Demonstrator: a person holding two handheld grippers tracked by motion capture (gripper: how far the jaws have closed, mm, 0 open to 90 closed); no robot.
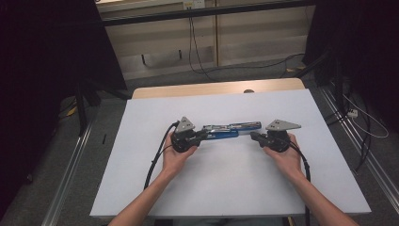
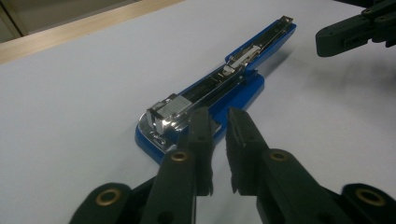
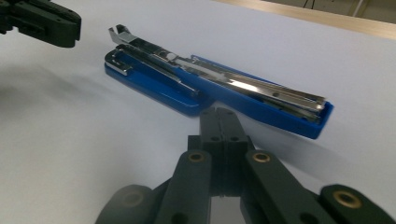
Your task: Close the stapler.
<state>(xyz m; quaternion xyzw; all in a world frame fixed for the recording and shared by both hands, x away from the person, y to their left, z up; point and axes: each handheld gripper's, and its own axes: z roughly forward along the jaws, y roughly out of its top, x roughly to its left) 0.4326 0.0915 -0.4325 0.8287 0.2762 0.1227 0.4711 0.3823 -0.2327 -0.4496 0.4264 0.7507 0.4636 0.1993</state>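
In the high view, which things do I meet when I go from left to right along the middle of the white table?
Left tool → opened blue stapler → right tool.

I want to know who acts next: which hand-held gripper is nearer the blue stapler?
Left. The left hand-held gripper is at the end of the opened stapler; the right hand-held gripper sits just off its other end.

White rectangular table top [image 1: 235,188] on a light wooden table edge [image 1: 216,88]; black cables [image 1: 195,52] hang at the beige wall behind.
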